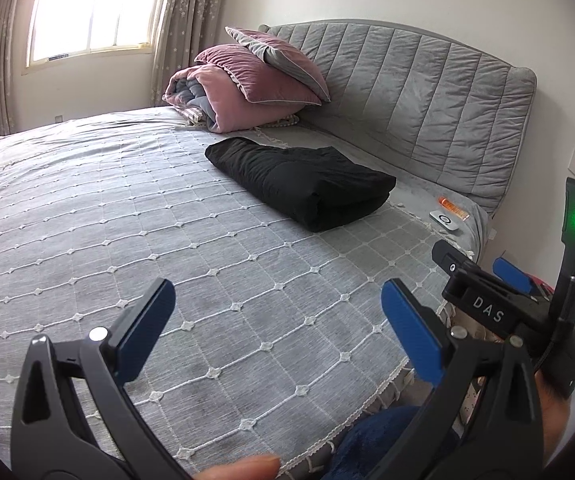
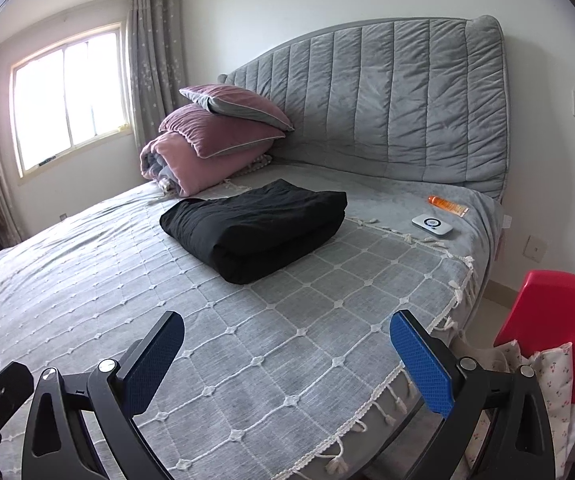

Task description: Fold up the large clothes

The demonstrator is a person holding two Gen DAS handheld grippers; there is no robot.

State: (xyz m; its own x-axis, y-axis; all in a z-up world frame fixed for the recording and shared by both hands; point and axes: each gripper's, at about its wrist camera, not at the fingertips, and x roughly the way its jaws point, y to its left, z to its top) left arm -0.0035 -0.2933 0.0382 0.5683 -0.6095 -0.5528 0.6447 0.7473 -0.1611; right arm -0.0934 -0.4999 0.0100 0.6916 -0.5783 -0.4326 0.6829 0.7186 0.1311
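Already folded into a thick bundle, the black garment (image 2: 255,230) lies on the bed (image 2: 167,320) well ahead of both released hand-held grippers (image 1: 279,328) (image 2: 287,364), likely soft, floppy, best pinched at its edges.

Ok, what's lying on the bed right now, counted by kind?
Folded black garment: 1
Pink pillows: 2
Rolled pink quilt: 1
Orange tube: 1
White device: 1
Total: 6
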